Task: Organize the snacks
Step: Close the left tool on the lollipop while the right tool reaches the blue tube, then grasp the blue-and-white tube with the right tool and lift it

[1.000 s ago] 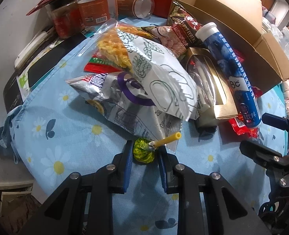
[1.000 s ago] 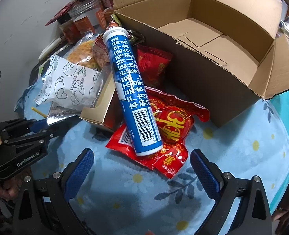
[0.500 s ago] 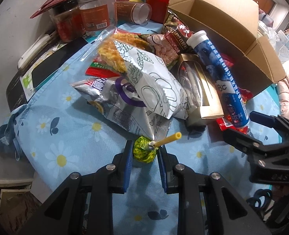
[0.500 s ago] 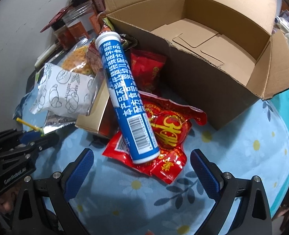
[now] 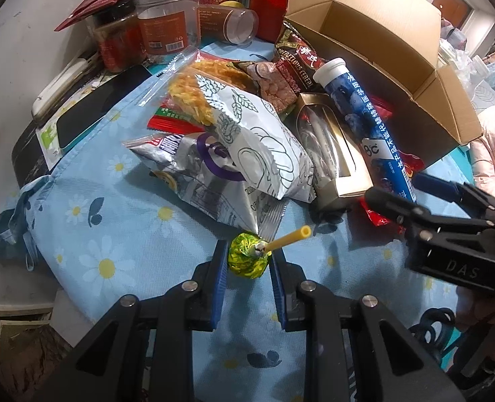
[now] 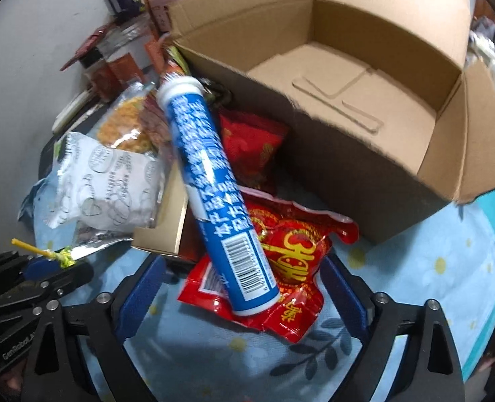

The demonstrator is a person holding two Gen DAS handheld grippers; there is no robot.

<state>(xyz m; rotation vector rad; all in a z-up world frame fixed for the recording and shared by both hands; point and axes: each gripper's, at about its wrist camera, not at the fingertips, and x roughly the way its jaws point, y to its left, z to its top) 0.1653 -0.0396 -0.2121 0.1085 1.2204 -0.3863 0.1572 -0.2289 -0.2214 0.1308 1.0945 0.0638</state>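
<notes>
My left gripper (image 5: 249,255) is shut on a lollipop (image 5: 246,261) in green-yellow wrap, its yellow stick pointing up to the right, just above the daisy cloth. My right gripper (image 6: 242,276) points down over the near end of a blue tube (image 6: 213,181) that lies on a red snack packet (image 6: 299,251). Its jaws are closing, with the tube and packet between the blue pads (image 6: 140,288) and still apart from them. An open cardboard box (image 6: 341,171) stands just behind. In the left wrist view the right gripper (image 5: 415,201) reaches in by the tube (image 5: 364,124).
A white croissant bag (image 5: 260,144) lies on a silver packet (image 5: 193,174), beside a gold window box (image 5: 341,167) and a bag of yellow crisps (image 5: 188,97). Jars (image 5: 167,23) and tins crowd the back edge. The table wears a blue daisy cloth (image 5: 113,234).
The left gripper has risen a little with the lollipop. The right gripper's jaws have narrowed around the blue tube's near end, and its view has tilted.
</notes>
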